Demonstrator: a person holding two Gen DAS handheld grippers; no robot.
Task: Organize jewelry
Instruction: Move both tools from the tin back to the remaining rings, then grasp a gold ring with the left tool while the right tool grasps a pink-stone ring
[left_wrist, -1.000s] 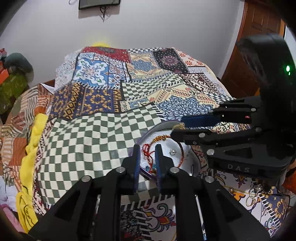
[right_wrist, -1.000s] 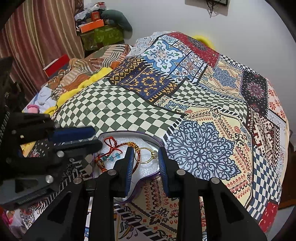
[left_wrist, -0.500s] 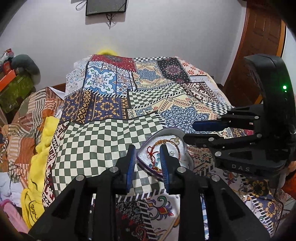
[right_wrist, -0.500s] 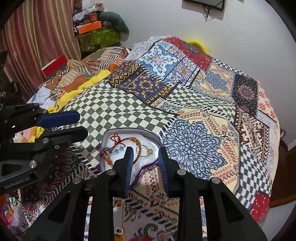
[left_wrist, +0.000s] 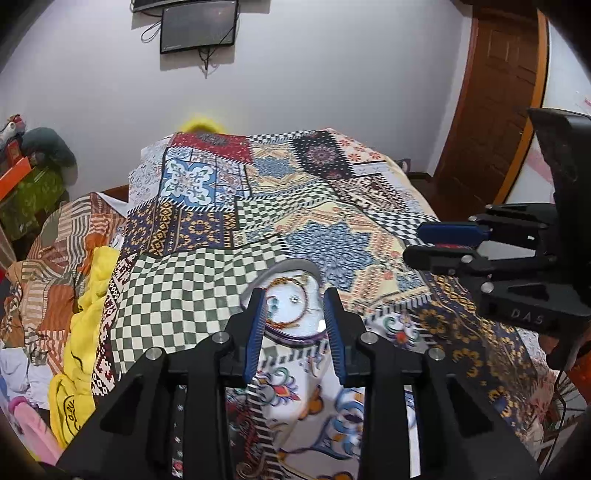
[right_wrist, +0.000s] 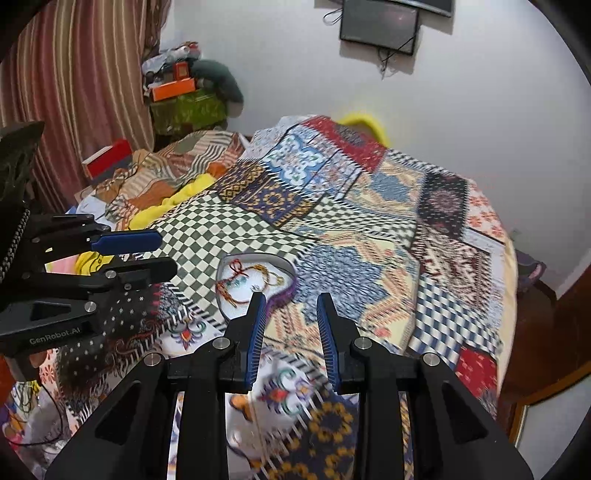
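A heart-shaped tray (right_wrist: 286, 295) with a purple rim and white lining lies on the patchwork bedspread (right_wrist: 369, 236). It holds red and gold bracelets (right_wrist: 240, 280) and a ring. In the left wrist view the tray (left_wrist: 286, 265) sits just beyond my left gripper (left_wrist: 295, 314), which is open and empty above it. My right gripper (right_wrist: 290, 317) is open and empty, raised near the tray's right edge. Each gripper shows in the other's view: the right gripper (left_wrist: 436, 245) and the left gripper (right_wrist: 144, 254).
A yellow cloth (left_wrist: 88, 325) and striped bedding (left_wrist: 55, 251) lie along the bed's left side. Boxes and a green bundle (right_wrist: 184, 107) stand by the curtain. A wooden door (left_wrist: 495, 110) is at the right. A screen (left_wrist: 199, 26) hangs on the wall.
Both grippers have risen and drawn back from the tray. The left gripper's jaws have opened wider. The tray looks smaller and farther off.
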